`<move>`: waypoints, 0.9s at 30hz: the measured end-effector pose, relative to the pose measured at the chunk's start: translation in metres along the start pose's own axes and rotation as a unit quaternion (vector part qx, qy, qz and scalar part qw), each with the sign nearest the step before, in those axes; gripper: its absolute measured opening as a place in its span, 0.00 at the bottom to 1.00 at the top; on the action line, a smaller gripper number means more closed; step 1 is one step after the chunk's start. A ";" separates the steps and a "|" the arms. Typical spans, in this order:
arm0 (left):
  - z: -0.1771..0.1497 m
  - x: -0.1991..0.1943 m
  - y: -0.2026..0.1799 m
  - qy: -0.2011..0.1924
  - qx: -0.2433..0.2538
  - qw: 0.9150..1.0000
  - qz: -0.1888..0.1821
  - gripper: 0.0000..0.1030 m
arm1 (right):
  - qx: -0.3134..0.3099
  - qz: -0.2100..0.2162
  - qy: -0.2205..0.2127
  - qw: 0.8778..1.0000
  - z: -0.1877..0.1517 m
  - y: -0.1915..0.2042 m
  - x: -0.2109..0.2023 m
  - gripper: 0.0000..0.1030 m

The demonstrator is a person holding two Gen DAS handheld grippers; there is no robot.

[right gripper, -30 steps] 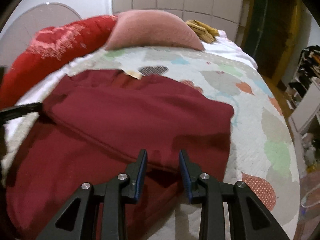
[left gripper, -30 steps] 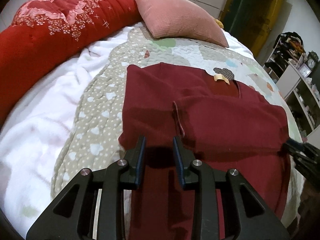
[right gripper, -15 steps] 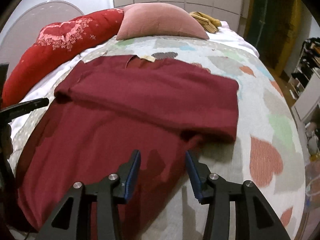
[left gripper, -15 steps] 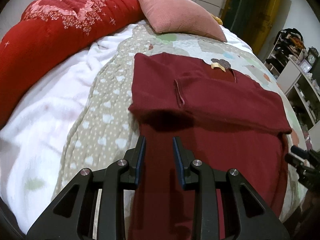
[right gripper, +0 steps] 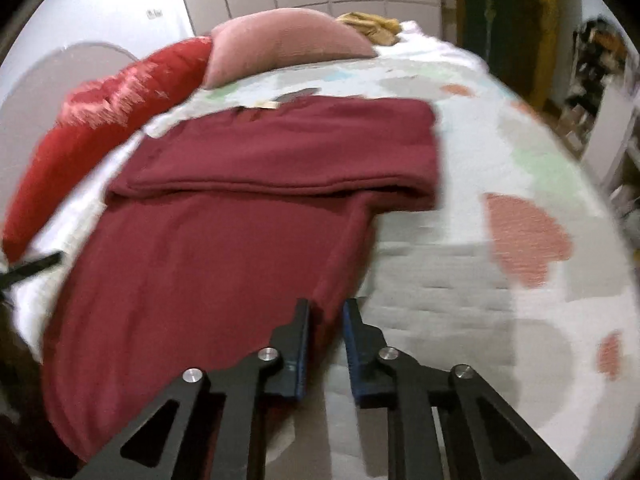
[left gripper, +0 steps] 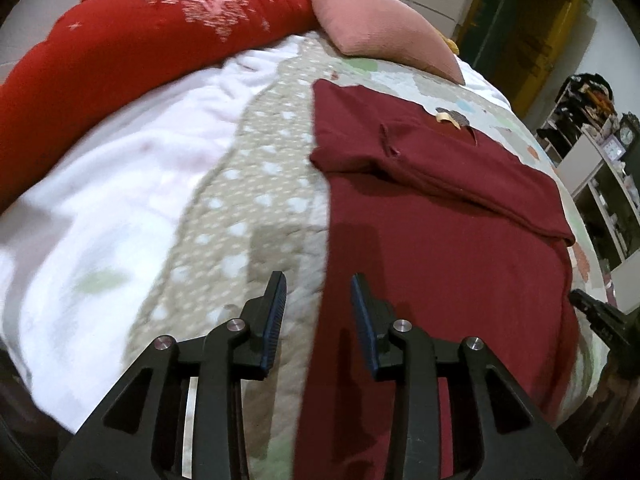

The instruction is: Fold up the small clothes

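Note:
A dark red shirt (left gripper: 440, 248) lies flat on the quilt, its sleeves folded across the chest; it also shows in the right wrist view (right gripper: 224, 240). A tan neck label (left gripper: 444, 117) marks the collar at the far end. My left gripper (left gripper: 318, 312) is open and empty, straddling the shirt's left edge near the hem. My right gripper (right gripper: 325, 338) is open with a narrower gap, its jaws on either side of the shirt's right edge near the hem. The right gripper's tip (left gripper: 596, 312) shows at the right of the left wrist view.
The patterned quilt (right gripper: 480, 300) covers the bed. A white blanket (left gripper: 112, 184) lies to the left. A red bolster (left gripper: 132, 36) and a pink pillow (left gripper: 380, 24) sit at the head. Shelves (left gripper: 600, 176) stand to the right of the bed.
Both grippers have drawn back from the folded sleeves toward the hem. The left one has shifted left to the shirt's left edge, the right one to its right edge with narrower jaws.

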State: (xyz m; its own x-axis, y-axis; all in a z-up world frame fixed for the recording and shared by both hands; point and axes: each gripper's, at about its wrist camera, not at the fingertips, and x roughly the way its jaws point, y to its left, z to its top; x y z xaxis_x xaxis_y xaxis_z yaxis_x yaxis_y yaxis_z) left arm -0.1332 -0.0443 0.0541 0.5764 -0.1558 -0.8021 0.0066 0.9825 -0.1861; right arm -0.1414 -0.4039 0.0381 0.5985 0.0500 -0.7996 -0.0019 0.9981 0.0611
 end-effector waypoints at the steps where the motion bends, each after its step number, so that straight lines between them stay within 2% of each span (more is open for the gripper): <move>1: -0.002 -0.003 0.003 -0.002 -0.003 1.000 0.000 0.32 | -0.005 -0.026 0.001 1.000 -0.003 -0.005 -0.003 0.01; 2: -0.003 -0.005 0.007 -0.003 -0.007 1.000 0.001 0.32 | -0.007 -0.060 0.009 0.998 -0.007 -0.014 -0.003 0.01; 3: -0.004 -0.007 0.011 -0.004 -0.011 1.000 0.001 0.34 | -0.002 -0.068 0.015 0.998 -0.010 -0.024 -0.003 0.01; 5: -0.006 -0.009 0.014 -0.004 -0.017 1.000 0.000 0.34 | 0.032 -0.037 0.019 0.999 -0.014 -0.043 -0.008 0.01; 8: -0.005 -0.008 0.013 -0.004 -0.024 1.000 -0.003 0.34 | 0.060 0.017 -0.020 0.998 -0.008 -0.047 -0.029 0.05; 9: -0.005 -0.007 0.011 -0.004 -0.025 1.000 -0.007 0.34 | 0.065 0.027 -0.031 0.997 -0.003 -0.044 -0.032 0.21; 10: -0.005 -0.007 0.008 -0.003 -0.024 1.000 -0.011 0.34 | 0.076 0.033 -0.039 0.996 0.004 -0.040 -0.032 0.56; 11: -0.005 -0.006 0.005 -0.001 -0.023 1.000 -0.014 0.34 | 0.088 0.035 -0.043 0.995 0.009 -0.037 -0.029 0.72; 12: -0.006 -0.006 0.000 0.002 -0.018 1.000 -0.019 0.34 | 0.103 0.043 -0.051 0.992 0.015 -0.035 -0.022 0.81; 14: -0.008 -0.007 -0.006 0.005 -0.007 1.000 -0.023 0.34 | 0.112 0.060 -0.038 0.991 0.030 -0.026 0.003 0.75; 15: -0.009 -0.008 -0.009 0.007 0.000 1.000 -0.021 0.34 | 0.114 0.063 -0.026 0.991 0.035 -0.026 0.015 0.54; 16: -0.010 -0.009 -0.009 0.007 0.006 1.000 -0.017 0.34 | 0.112 0.060 -0.014 0.992 0.039 -0.025 0.029 0.21; 17: -0.010 -0.012 -0.008 0.006 0.008 1.000 -0.014 0.34 | 0.104 0.050 0.003 0.993 0.043 -0.023 0.042 0.12; 20: -0.010 -0.020 0.002 -0.003 0.002 1.000 -0.008 0.34 | 0.077 0.046 -0.005 0.996 0.039 -0.029 0.034 0.07; 21: -0.010 -0.022 0.007 -0.005 -0.005 1.000 -0.005 0.35 | 0.062 0.030 -0.014 0.998 0.037 -0.032 0.024 0.07; 22: -0.010 -0.021 0.010 -0.005 -0.012 1.000 -0.003 0.37 | 0.053 0.017 -0.023 0.998 0.035 -0.037 0.016 0.00; 24: -0.011 -0.016 0.014 -0.003 -0.027 1.000 -0.005 0.40 | 0.057 -0.047 -0.018 0.997 0.031 -0.057 0.019 0.00; 25: -0.011 -0.014 0.013 0.000 -0.030 1.000 -0.007 0.40 | 0.075 -0.055 -0.004 0.996 0.027 -0.071 0.029 0.00; 27: -0.014 -0.014 0.009 0.005 -0.028 0.999 -0.018 0.40 | 0.113 -0.010 -0.003 0.994 0.021 -0.086 0.030 0.00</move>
State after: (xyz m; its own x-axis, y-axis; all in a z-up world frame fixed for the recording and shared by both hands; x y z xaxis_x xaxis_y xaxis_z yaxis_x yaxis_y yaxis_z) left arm -0.1523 -0.0351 0.0559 0.5677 -0.1921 -0.8005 -0.0185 0.9692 -0.2457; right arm -0.1064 -0.4885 0.0213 0.6010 0.0299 -0.7987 0.1897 0.9654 0.1789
